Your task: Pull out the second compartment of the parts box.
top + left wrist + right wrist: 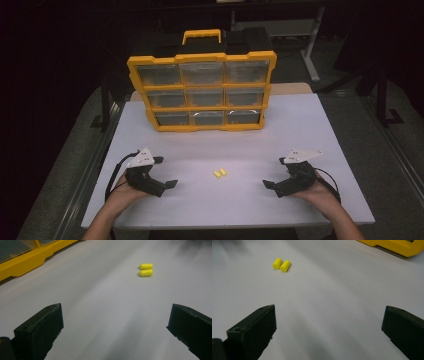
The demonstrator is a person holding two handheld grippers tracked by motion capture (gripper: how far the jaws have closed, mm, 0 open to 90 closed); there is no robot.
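Two claws: both rest low on the surface (300, 130), one at each side, wrists near the person's edge, each pointing inward.
Left claw (167, 172): jaws spread wide with nothing between them; in the left gripper view bare surface lies between its two black jaws.
Plugs (220, 172): two small yellow foam pieces lie side by side, touching or almost so, near the middle of the surface between the claws and well apart from each; in the left gripper view the plugs (145, 269) sit ahead and to the right, in the right gripper view the plugs (281, 264) sit ahead and to the left.
Right claw (274, 172): jaws spread wide as well, gripping nothing.
Organizer (202, 91): a yellow case of clear-fronted drawers, three rows of three, stands tilted back at the far edge behind the plugs; every drawer looks shut, and what is inside cannot be made out.
Done: nothing, judging by how things lie; neither plug is touched and no drawer is pulled out.
Left: likely all of it, namely reaching in, gripping the plugs, and perhaps opening a drawer to put them away.
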